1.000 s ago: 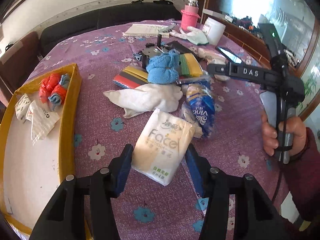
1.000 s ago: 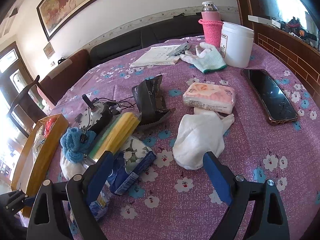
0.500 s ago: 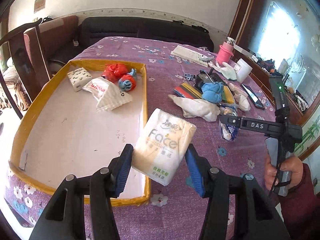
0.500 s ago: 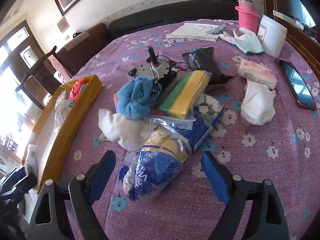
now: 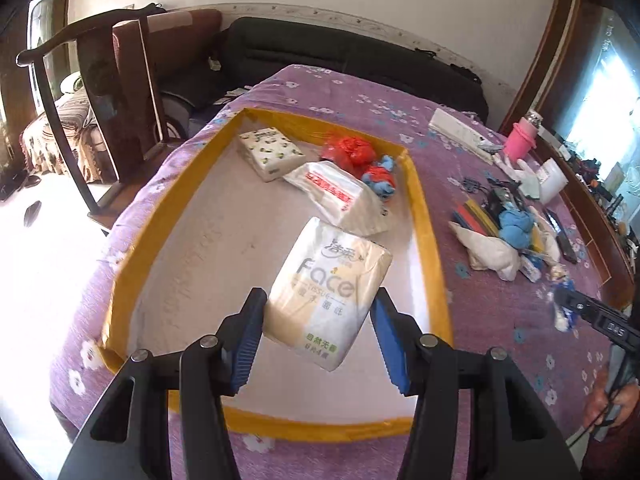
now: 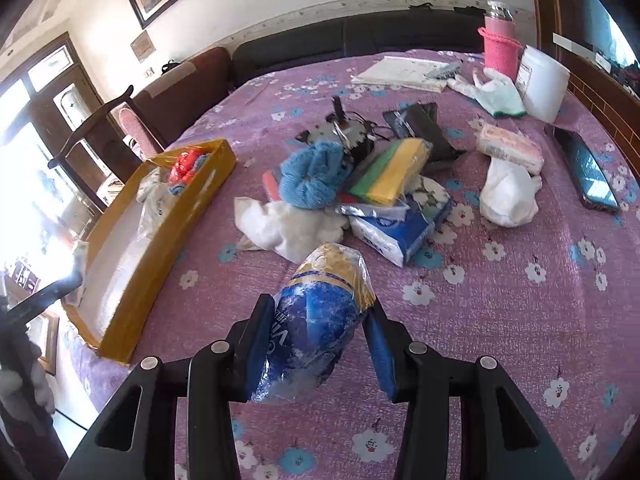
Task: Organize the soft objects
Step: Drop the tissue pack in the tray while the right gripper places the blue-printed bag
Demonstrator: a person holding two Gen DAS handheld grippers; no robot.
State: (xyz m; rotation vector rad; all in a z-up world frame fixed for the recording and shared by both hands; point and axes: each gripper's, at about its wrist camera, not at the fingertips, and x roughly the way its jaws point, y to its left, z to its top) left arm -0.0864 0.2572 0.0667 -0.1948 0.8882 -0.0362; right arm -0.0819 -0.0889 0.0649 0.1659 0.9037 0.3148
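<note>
While the left gripper (image 5: 318,330) holds the cream "Face" tissue pack (image 5: 329,294) clamped between its blue pads above the white floor of the yellow-walled tray (image 5: 428,240), the right gripper (image 6: 316,344) has a blue-and-gold plastic-wrapped tissue bundle (image 6: 316,320) between its jaws, which have just been closing; both pads press on the crinkled wrap, and the bundle appears lifted clear of the purple flowered tablecloth (image 6: 500,320), to the right of the tray. Inside the tray, toward its far end, lie a small printed tissue pack (image 5: 270,154), a white pack with red lettering (image 5: 340,196), a red crumpled bag (image 5: 349,152) and a red-and-blue cloth ball (image 5: 382,180), the last two against the tray's far right wall. To the right of the tray, well apart from it, sits the remaining pile: a blue knitted cloth (image 6: 312,176) on top of a white rag (image 6: 288,224), a green-and-yellow sponge pack (image 6: 390,172) leaning over a blue-and-white tissue pack (image 6: 404,228), and some dark gadget with wires (image 6: 348,132) behind them (its nature is hard to make out). Farther right of the tray lie a second white cloth (image 6: 506,196), a pink tissue pack (image 6: 510,150), a phone (image 6: 592,172), a white glove (image 6: 496,92), a white tub (image 6: 542,82) and a pink-sleeved bottle (image 6: 500,46). In the left wrist view, a person's hand (image 5: 608,404) grips the right gripper's handle at the frame's right edge.
</note>
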